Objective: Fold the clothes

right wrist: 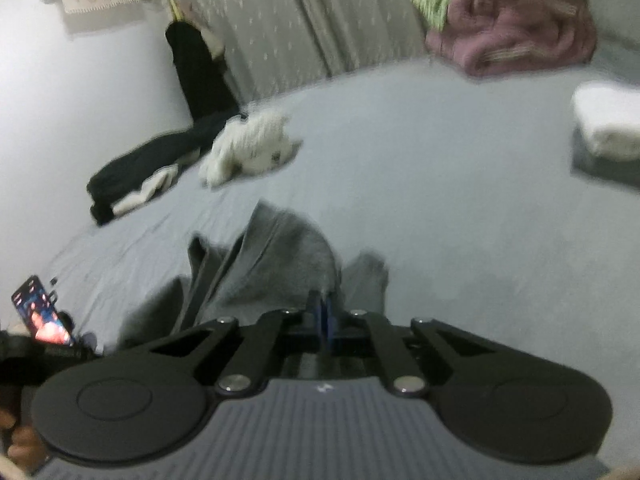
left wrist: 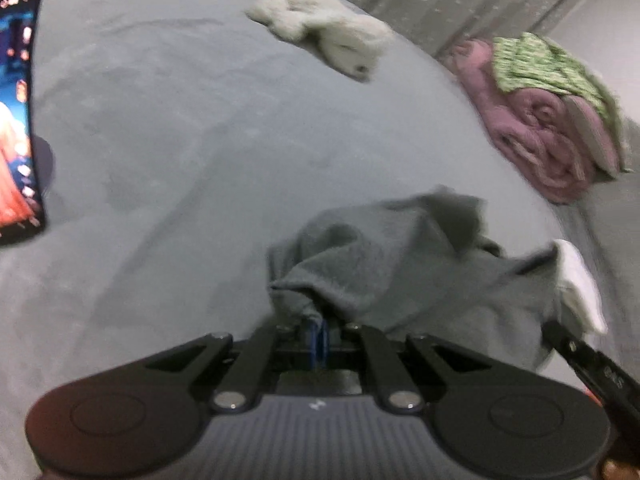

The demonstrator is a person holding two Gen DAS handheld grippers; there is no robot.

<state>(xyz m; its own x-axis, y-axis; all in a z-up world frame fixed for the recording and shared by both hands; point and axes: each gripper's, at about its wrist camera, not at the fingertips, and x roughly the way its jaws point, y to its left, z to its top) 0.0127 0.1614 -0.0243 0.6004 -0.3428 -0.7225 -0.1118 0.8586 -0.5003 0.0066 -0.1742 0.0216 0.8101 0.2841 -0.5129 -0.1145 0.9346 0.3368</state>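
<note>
A crumpled grey garment [left wrist: 400,264] lies on the grey bed sheet [left wrist: 180,140], a white patch [left wrist: 580,280] at its right end. My left gripper [left wrist: 318,322] is shut on the garment's near left edge, with cloth bunched over the blue pads. In the right wrist view the same grey garment [right wrist: 280,256] rises in folds ahead of my right gripper [right wrist: 325,300], which is shut on a fold of it. The fingertips of both grippers are partly hidden by cloth.
A lit phone [left wrist: 16,112] stands at the left. A fluffy white garment [left wrist: 320,28] and a black garment [right wrist: 160,152] lie farther back. A pink blanket [left wrist: 532,120] under a green cloth [left wrist: 548,64] sits at the right by the curtain. A folded white item [right wrist: 608,124] lies at the right.
</note>
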